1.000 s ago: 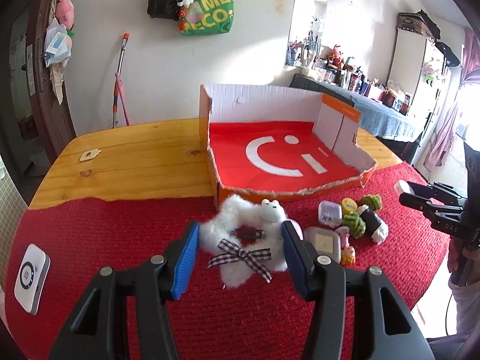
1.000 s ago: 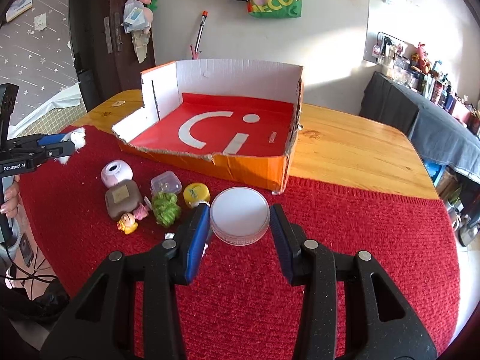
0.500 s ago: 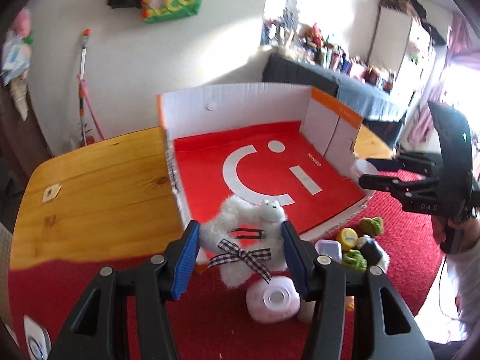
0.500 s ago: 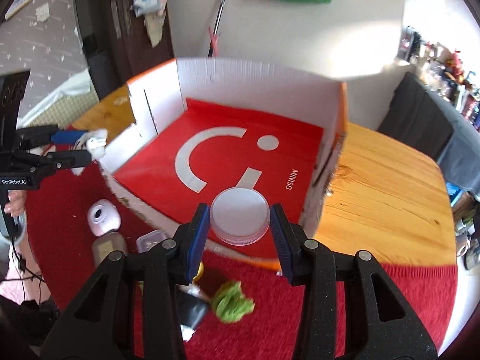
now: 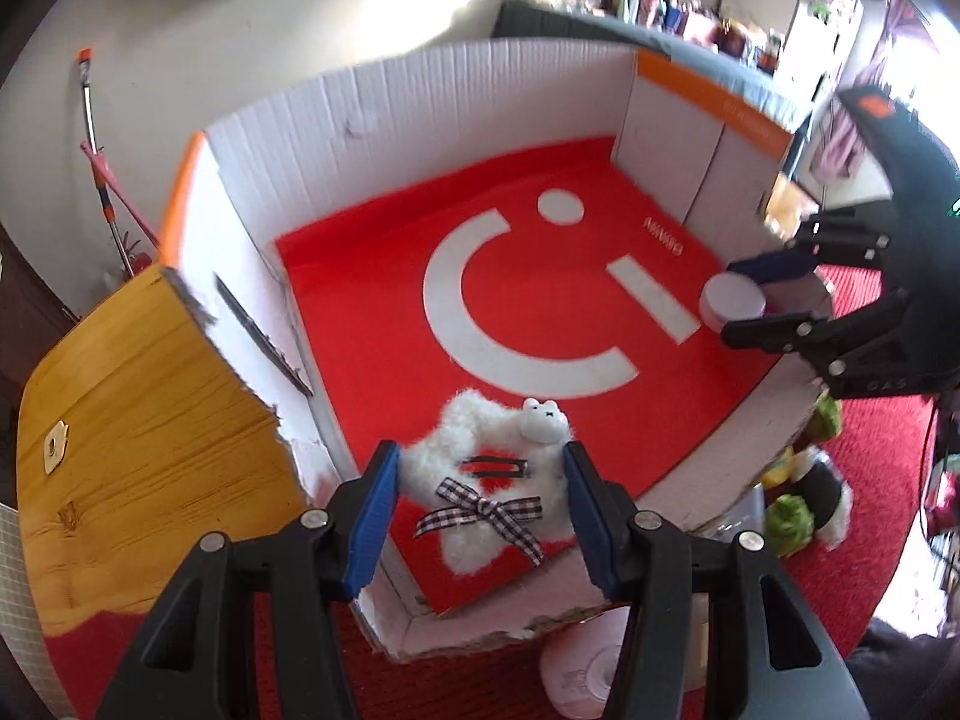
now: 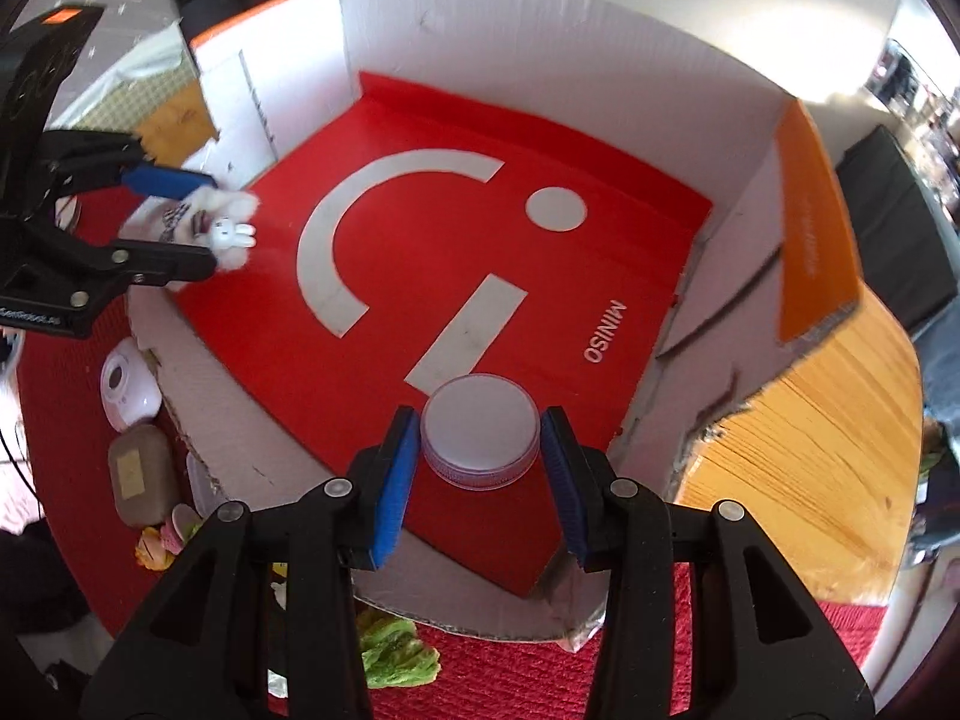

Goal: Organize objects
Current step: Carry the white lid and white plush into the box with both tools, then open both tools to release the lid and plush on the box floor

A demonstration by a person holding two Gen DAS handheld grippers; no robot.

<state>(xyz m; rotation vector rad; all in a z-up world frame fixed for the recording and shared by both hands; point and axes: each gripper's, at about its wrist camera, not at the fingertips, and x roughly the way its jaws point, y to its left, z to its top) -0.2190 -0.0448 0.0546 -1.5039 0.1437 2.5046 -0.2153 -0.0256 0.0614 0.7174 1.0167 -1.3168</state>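
Note:
A shallow cardboard box [image 5: 420, 90] [image 6: 540, 18] with a red floor and a white smile mark fills both views. My left gripper [image 5: 477, 480] is shut on a white fluffy toy [image 5: 480, 450] with a checked bow, held over the box's near left corner. My right gripper [image 6: 480, 438] is shut on a round white lidded jar [image 6: 478, 420], held over the box's near right part. The right wrist view shows the left gripper [image 6: 186, 222] with the fluffy toy [image 6: 225, 228]; in the left wrist view the right gripper [image 5: 762, 294] carries the jar [image 5: 732, 300].
On the red knitted mat [image 6: 750, 660] outside the box's front wall lie small things: a pink round case [image 6: 129, 390], a brown pouch [image 6: 138, 474], green plush pieces [image 6: 396, 648] [image 5: 792, 516]. Bare wooden table [image 5: 132, 420] [image 6: 810, 450] flanks the box.
Both grippers travelled from above the red mat forward over the box's front wall and tilted down, each carrying its object. The box now fills both views.

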